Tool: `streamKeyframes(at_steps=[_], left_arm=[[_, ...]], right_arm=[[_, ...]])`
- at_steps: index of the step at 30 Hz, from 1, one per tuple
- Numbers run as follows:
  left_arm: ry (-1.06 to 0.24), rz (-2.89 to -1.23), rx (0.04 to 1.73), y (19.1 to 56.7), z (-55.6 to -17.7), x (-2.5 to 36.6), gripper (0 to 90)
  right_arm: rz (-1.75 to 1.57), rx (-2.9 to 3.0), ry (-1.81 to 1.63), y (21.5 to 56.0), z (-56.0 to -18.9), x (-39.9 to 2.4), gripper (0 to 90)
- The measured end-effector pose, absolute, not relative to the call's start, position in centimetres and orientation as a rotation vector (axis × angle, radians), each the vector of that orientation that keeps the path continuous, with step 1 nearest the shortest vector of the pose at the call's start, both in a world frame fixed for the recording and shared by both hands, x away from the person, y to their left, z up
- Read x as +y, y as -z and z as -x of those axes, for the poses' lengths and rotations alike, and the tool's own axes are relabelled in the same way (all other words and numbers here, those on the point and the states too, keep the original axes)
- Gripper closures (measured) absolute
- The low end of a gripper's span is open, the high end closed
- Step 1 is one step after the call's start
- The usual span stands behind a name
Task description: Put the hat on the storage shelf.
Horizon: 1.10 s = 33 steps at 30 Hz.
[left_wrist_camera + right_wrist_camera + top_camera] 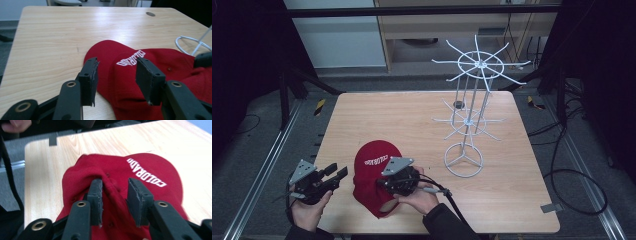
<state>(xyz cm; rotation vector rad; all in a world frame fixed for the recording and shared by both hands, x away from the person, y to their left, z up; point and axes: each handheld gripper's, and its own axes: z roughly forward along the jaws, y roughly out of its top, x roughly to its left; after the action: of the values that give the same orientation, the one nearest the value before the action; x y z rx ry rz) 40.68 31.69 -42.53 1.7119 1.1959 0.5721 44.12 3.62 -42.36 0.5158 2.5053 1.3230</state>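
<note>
Red cap (374, 175) at six o'clock on the table (412, 115), close to the near edge, flat brim (102, 56) toward twelve, crown (82, 170) slumped and creased toward six. Well apart from the white wire rack (469, 115), off at two o'clock from it.

Right gripper (115, 186) down on the crown, jaws parted, a raised ridge of red cloth between them; touching one pad by the look of it, clear of the other, so released rather than pinched. Left gripper (338, 172) at nine o'clock of the cap, jaws spread wide, nothing between the pads, brim edge just ahead of them.

Probably very light, no strain for one gripper. Soft, limp crown: likely to fold, bunch and sag from any pinch, as the ridge already suggests. Not fragile, not slippery; woven cloth, good friction on the pads. Brim likely the one stiff part, holding its curve.

Best hold, by this judgement: brim edge at its nine o'clock side for the left gripper, flat between the pads, for control of direction. Second hold on the crown's back rim at six o'clock, a firm pinch of doubled cloth, to keep the opening spread
</note>
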Motion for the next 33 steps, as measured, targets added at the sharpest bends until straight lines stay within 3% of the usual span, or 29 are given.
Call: streamKeyframes(at_steps=[7,16,19,20,22,25,33], left_arm=[[-0.525,-1.775,1.181,43.3,-41.7,31.1,53.7],[-0.441,-1.921,1.191,45.5,-45.4,28.9,55.8],[-0.406,-1.951,1.202,45.9,-45.9,28.6,65.8],[-0.393,-1.963,1.211,46.1,-46.0,28.5,72.2],[-0.387,-1.976,1.215,46.3,-45.9,28.5,77.9],[-0.344,-1.976,1.23,46.3,-45.7,28.9,84.5],[-0.315,-1.988,1.179,46.3,-43.2,28.6,85.6]], right_arm=[[-0.584,2.431,-1.358,41.5,-43.8,0.4,55.6],[-0.75,2.424,-1.262,45.1,-44.2,-2.1,52.0],[-0.776,2.429,-1.233,45.7,-44.6,-2.0,56.6],[-0.803,2.436,-1.214,46.4,-45.3,-1.9,68.5],[-0.808,2.435,-1.212,46.6,-45.6,-1.8,73.5],[-0.844,2.418,-1.232,47.0,-46.8,-1.3,89.4],[-0.905,2.303,-1.218,46.5,-50.1,0.1,89.9]])
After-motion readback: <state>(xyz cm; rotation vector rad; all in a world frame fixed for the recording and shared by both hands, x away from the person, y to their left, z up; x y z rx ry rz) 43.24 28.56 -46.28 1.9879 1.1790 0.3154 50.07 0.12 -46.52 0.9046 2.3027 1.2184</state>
